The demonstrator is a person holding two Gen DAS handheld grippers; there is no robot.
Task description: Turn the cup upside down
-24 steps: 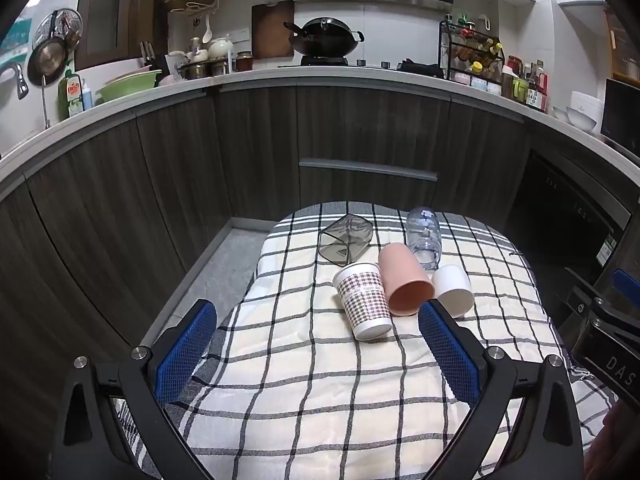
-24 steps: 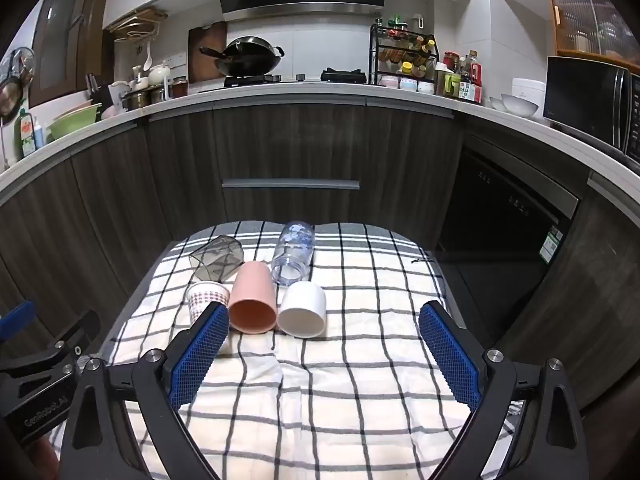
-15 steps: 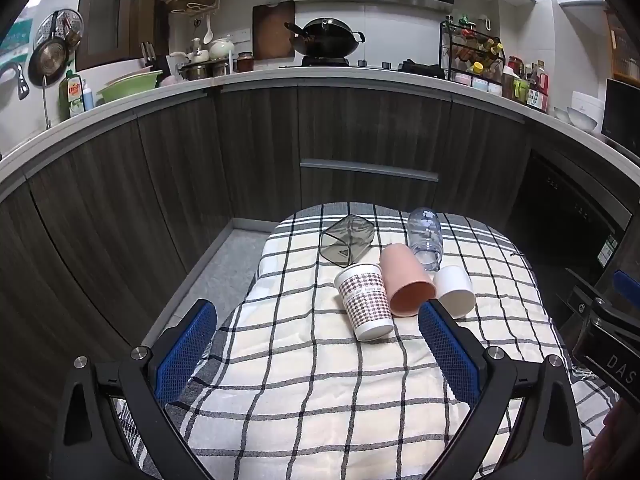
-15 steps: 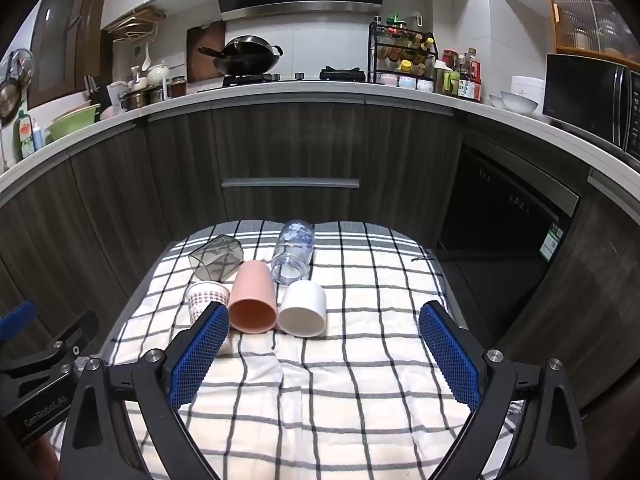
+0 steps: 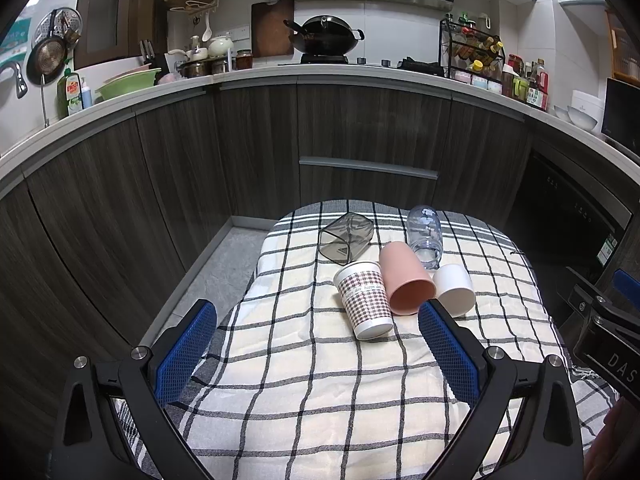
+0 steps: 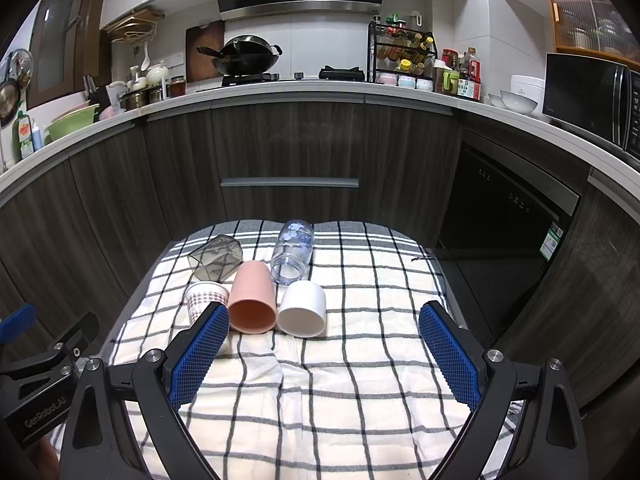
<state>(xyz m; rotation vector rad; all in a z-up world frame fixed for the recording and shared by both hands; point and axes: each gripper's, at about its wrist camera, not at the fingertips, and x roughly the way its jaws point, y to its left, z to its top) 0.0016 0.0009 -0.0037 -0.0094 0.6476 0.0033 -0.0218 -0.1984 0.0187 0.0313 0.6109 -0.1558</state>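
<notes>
The black body of the right gripper, at 4 o'clock in the left wrist view, bears the white letters "DAS", cut off by the frame edge. The black body of the left gripper, at 8 o'clock in the right wrist view, reads "GenRobot.AI". The checked paper cup on its side carries a small line that seems to read "happy day", and the green dish soap bottle at 10 o'clock has a red label too small to read.
</notes>
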